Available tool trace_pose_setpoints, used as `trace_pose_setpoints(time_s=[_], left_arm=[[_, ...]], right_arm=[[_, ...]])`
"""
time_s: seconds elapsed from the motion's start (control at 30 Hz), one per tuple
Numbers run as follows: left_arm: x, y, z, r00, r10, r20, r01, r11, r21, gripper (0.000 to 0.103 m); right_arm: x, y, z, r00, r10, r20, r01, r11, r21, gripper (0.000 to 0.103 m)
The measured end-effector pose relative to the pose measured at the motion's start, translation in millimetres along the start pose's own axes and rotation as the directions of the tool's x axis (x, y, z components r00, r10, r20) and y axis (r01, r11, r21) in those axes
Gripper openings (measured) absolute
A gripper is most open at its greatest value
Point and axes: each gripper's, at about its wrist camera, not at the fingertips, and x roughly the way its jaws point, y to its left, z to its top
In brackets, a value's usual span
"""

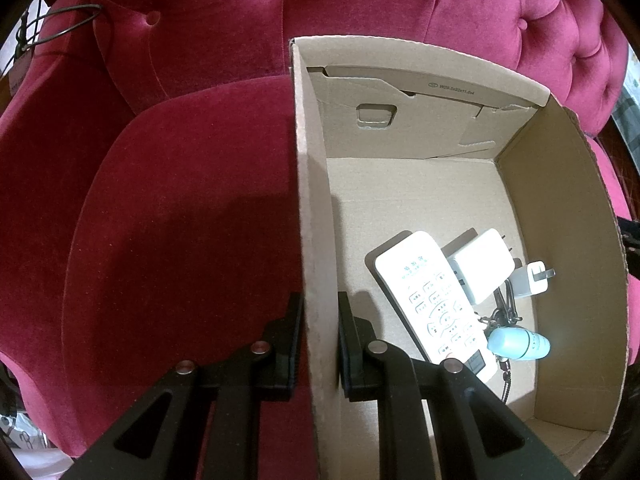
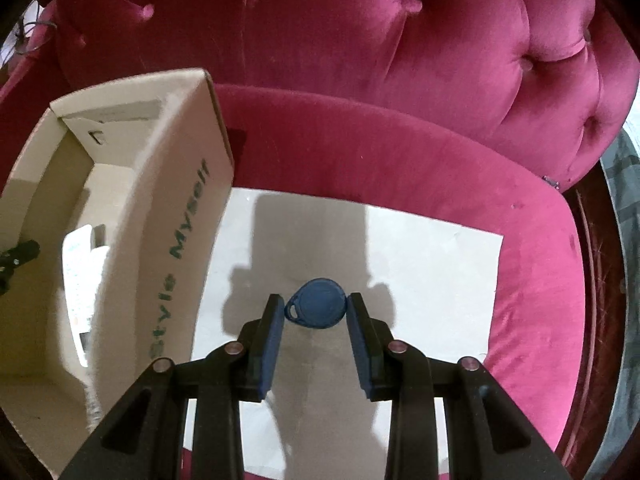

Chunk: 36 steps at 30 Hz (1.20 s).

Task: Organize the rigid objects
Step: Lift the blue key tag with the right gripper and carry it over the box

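Observation:
My left gripper [image 1: 319,304] is shut on the left wall of an open cardboard box [image 1: 316,240], one finger outside and one inside. On the box floor lie a white remote [image 1: 432,300], a white charger block [image 1: 482,268], a smaller white plug [image 1: 530,278], a pale blue capsule-shaped thing [image 1: 518,343] and a dark cord or chain [image 1: 506,312]. In the right wrist view my right gripper [image 2: 316,304] is shut on a blue teardrop key fob [image 2: 318,304], held above a white sheet [image 2: 432,272]. The cardboard box [image 2: 176,240] stands to its left.
Everything rests on a crimson velvet tufted armchair [image 1: 180,220]; its seat cushion [image 2: 532,280] surrounds the white sheet. A black wire [image 1: 60,28] hangs at the chair's far left. Grey fabric [image 2: 624,280] shows past the chair's right edge.

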Motion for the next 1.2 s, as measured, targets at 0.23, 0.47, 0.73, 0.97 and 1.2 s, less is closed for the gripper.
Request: trace_pose_setpoints(time_s=[0.23,0.47,0.73,0.97,1.2], left_arm=[[0.3,-1.5,0.8,1.0,0.0,-0.001,0.0,1.0,-0.002,0.017],[1.3,-1.2,0.6,1.0,0.001,0.0,-0.001,1.0,-0.003,0.017],[1.4,-1.0,0.6,1.0,0.0,0.0,0.0,1.0,-0.004,0.017],[1.3,-1.1,0.5,1.0,0.0,0.0,0.0,1.0,-0.004,0.017],[1.3,-1.1,0.6,1.0,0.0,-0.001,0.0,1.0,-0.004,0.017]], right_arm=[[-26.3,-0.3,-0.3,0.999,0.003,0.036,-0.003,1.0,0.008,0.034],[-43.8,5.1,5.0,0.997,0.011,0.076,-0.011,1.0,-0.01,0.034],[-72.9,29.0,17.4,0.993,0.043,0.114,-0.038,0.998,-0.048,0.034],[-87.2,53.0,28.4,0.988,0.069,0.137,-0.057,0.994,-0.088,0.034],[-83.0,82.2,33.8,0.986,0.109,0.128,-0.092,0.987,-0.133,0.034]])
